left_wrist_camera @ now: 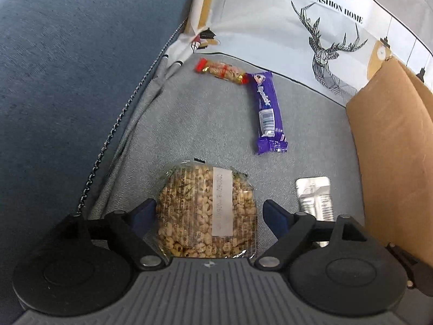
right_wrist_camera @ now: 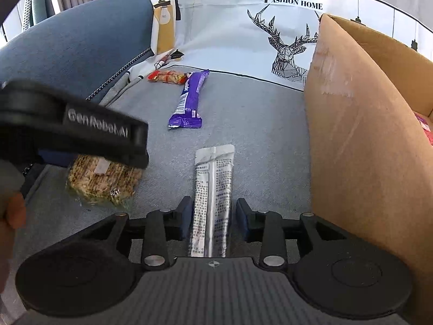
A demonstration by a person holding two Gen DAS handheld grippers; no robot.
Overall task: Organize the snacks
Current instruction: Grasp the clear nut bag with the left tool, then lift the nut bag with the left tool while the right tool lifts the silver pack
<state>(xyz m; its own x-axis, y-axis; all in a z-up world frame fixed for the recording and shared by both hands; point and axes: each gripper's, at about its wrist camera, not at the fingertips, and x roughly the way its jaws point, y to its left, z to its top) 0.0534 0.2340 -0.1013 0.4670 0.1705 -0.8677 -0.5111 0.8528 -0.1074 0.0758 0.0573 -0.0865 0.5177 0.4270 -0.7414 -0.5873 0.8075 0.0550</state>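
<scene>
The left gripper (left_wrist_camera: 209, 214) stands nearest its camera, its blue-padded fingers (left_wrist_camera: 143, 214) spread wide on either side of a clear-wrapped puffed-grain cake (left_wrist_camera: 207, 211). The pack lies flat on the grey seat cushion (left_wrist_camera: 216, 119); the left pad looks to sit at its edge and a gap shows at the right pad, so the jaws straddle it without pinching. The right gripper (right_wrist_camera: 213, 218) likewise has its fingers (right_wrist_camera: 186, 216) parted around a silver foil sachet (right_wrist_camera: 213, 195), with cushion visible between each pad and the foil; nothing is gripped yet.

Farther out, well apart from both grippers, a purple chocolate bar (left_wrist_camera: 268, 113) lies lengthwise, its far end touching a small red-and-gold nut bar (left_wrist_camera: 222, 71) near the printed deer cushion (left_wrist_camera: 324, 54).

The risks, as I judge them: the grain cake is brittle and its wrap slick, so a hard close could crush it, or a shallow bite on the wrapper edge could let it slip. The flat sachet hugs the soft fabric, so the pads may slide over it or snag the cushion cover. The two grippers also work close together and could knock.

The cardboard box (right_wrist_camera: 365, 124) stands just right of the sachet; inside, only a sliver of pink-red packaging (right_wrist_camera: 426, 128) shows, the rest hidden by its wall.
</scene>
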